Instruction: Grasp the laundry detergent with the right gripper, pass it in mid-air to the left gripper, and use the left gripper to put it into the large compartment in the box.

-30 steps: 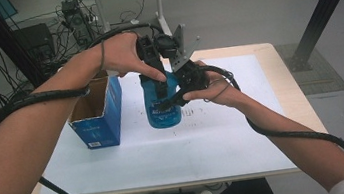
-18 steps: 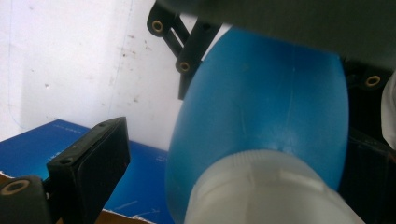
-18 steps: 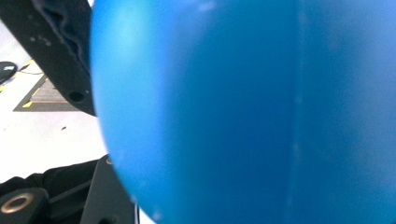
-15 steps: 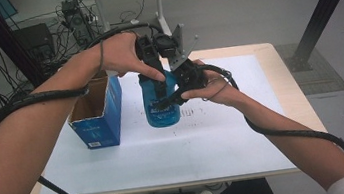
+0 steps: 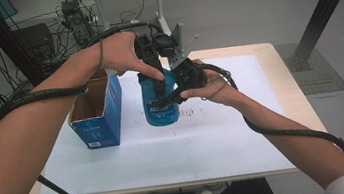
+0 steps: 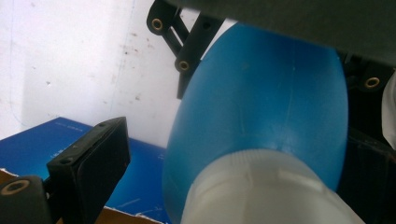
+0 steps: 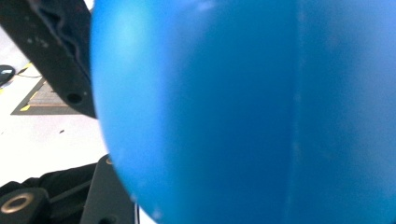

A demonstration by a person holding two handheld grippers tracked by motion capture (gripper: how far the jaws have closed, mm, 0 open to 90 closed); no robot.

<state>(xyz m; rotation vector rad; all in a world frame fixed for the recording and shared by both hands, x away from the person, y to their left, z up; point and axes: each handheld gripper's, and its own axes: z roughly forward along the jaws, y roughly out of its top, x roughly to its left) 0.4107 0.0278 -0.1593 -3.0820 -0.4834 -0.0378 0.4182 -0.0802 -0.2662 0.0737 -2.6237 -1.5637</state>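
Note:
A blue plastic bottle (image 5: 160,112) with a white screw cap (image 6: 261,191) stands on the white sheet near the table's middle. My right gripper (image 5: 169,96) comes in from the right and is shut on the bottle's body, whose blue wall (image 7: 252,112) lies right up against its camera. My left gripper (image 5: 158,76) points down over the bottle's top. In the left gripper view its left jaw pad (image 6: 93,156) stands a little clear of the cap, so it is open around the cap. Its other jaw is dark and hard to make out.
An open blue cardboard box (image 5: 97,114) stands just left of the bottle, close to my left forearm. The white sheet (image 5: 225,135) covers most of the wooden table (image 5: 287,87). Black cables trail from both grippers, and a black post rises beyond the table's right corner.

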